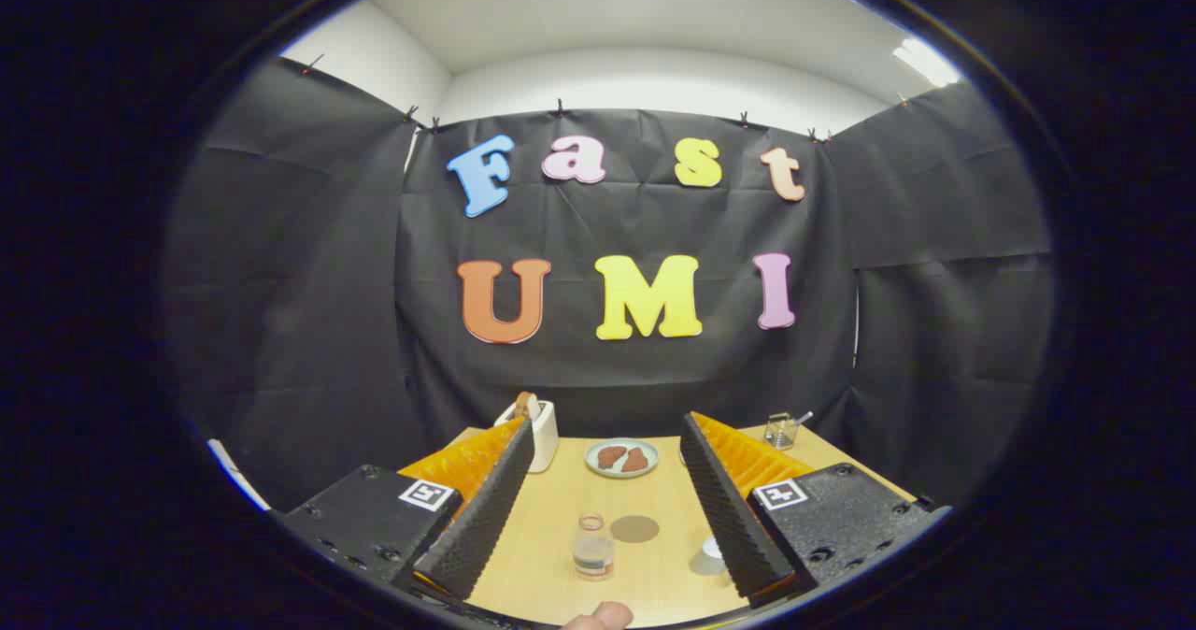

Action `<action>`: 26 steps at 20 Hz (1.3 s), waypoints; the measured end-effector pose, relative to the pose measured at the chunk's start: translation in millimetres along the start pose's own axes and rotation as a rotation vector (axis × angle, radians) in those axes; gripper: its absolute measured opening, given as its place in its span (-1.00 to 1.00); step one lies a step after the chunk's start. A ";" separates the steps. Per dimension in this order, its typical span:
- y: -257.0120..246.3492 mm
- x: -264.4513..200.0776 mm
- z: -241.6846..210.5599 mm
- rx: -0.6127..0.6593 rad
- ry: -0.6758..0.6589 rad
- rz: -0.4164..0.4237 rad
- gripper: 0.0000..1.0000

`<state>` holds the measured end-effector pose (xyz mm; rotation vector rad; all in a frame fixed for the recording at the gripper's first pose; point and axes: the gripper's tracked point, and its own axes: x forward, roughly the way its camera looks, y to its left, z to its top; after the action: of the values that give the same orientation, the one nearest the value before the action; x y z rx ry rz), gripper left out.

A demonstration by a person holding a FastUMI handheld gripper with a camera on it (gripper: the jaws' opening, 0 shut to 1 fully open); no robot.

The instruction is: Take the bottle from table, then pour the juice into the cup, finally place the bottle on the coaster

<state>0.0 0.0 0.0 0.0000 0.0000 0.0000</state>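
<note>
— My jaws stand wide apart with nothing between the pads; the gripper (607,508) hangs above the near end of the table (551,565), holding nothing.

— And the bottle?

— The bottle (593,547) stands upright on the wood between my fingers, at about six o'clock from the plate (621,457), its mouth open. The coaster (634,528) lies flat just beside it, at one o'clock from the bottle, and the cup (712,548) sits at three o'clock, half hidden behind my right finger.

— Why so close together?

— I judge it keeps the pour and the set-down short.

— Room to move?

— Bare wood lies on both sides of the bottle, so I can drop and close. The toaster (539,434) at eleven o'clock and the glass holder (780,431) at one o'clock stand well back by the far edge. A fingertip (603,617) shows at the near edge, so I would mind that.
</note>
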 end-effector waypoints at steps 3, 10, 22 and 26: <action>3.5 -1.3 -14.3 -0.011 0.025 -0.008 1.00; 2.7 -6.3 -26.7 -0.014 0.039 -0.021 1.00; 5.3 13.0 -94.4 -0.061 0.037 -0.057 1.00; 32.7 17.5 -112.5 -0.072 0.001 -0.019 1.00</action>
<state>17.5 32.7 -112.5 -0.0721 0.0012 -0.0189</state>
